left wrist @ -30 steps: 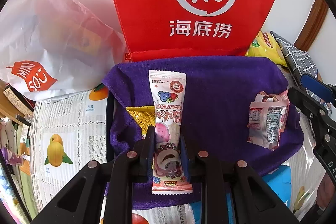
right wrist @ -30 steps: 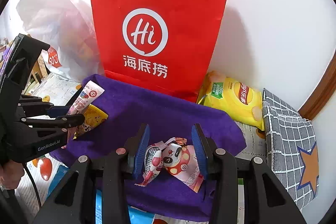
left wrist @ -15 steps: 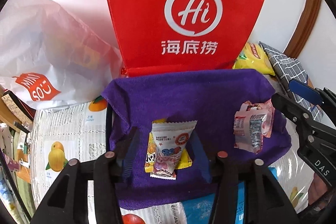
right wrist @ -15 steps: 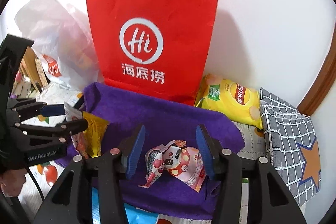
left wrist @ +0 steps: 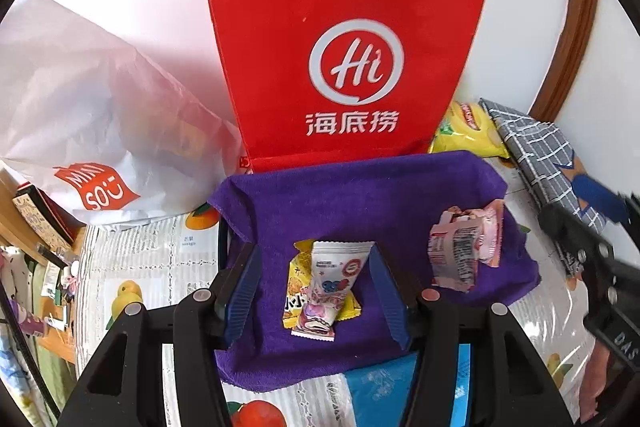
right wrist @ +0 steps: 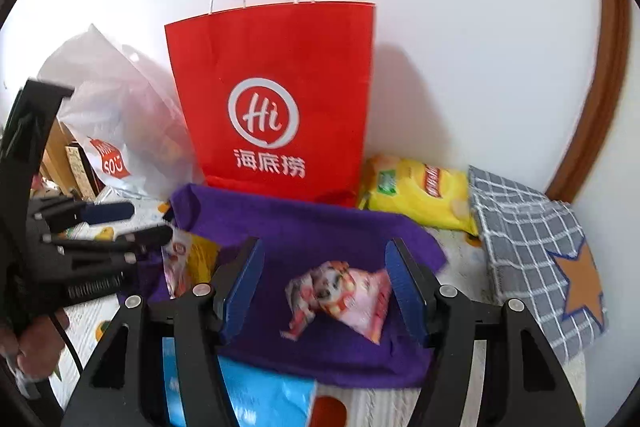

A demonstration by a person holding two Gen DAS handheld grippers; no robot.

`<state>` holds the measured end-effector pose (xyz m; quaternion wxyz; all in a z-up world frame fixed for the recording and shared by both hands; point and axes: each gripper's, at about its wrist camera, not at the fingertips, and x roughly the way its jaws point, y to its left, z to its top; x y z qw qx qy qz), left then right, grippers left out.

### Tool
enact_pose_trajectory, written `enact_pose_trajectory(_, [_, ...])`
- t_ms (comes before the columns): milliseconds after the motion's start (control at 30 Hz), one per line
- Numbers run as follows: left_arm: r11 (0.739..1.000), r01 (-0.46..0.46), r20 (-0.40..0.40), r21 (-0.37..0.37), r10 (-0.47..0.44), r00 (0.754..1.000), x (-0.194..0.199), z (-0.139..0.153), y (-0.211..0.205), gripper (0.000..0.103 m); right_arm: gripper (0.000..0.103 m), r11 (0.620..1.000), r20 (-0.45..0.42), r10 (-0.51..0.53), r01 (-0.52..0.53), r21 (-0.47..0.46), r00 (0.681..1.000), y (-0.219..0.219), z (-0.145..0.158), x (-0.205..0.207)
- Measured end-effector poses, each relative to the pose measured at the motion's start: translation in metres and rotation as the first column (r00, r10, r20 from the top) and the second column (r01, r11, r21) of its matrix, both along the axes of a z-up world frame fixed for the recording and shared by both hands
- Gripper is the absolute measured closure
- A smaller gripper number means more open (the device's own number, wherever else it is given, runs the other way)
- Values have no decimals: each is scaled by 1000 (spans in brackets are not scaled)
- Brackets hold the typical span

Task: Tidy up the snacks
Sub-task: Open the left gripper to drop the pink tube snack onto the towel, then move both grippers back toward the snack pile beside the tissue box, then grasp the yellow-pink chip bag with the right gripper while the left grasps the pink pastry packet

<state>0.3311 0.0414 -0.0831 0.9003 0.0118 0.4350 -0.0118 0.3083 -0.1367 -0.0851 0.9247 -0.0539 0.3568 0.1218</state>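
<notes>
The left gripper is spread wide, with nothing between its blue pads. Between them, not touched, a pink and white snack packet lies on top of a yellow snack packet, both on the purple towel. At about 3 o'clock from these two, a crumpled pink snack pouch lies on the same towel. The right gripper is also spread, its pads on each side of this pouch and apart from it. At 12 o'clock stands a red paper bag against the wall. A yellow chips bag lies at 2 o'clock, beside a grey checked cloth.
</notes>
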Motion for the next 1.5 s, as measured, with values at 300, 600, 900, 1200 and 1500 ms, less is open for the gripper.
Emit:
enact_pose_trajectory(300, [1000, 22, 51, 19, -23, 998, -28, 22, -15, 47, 40, 999, -17, -41, 41, -3, 999, -37, 11, -69])
enact_pose_trajectory(600, [1000, 8, 20, 3, -8, 1000, -86, 12, -3, 46, 40, 999, -51, -31, 32, 5, 998, -43, -12, -125])
enact_pose_trajectory(900, [1000, -27, -9, 2, 27, 1000, -137, -11, 22, 46, 40, 999, -144, 27, -24, 24, 989, -32, -56, -150])
enact_pose_trajectory(1200, [1000, -20, -16, -5, 20, 1000, -163, -24, 25, 46, 29, 985, -199, 142, -120, 122, 970, -24, -79, -159])
enact_pose_trajectory(1500, [1000, -9, 10, -2, 9, 1000, -174, -22, 26, 46, 24, 977, -195, 200, -209, -29, 960, 7, -100, -163])
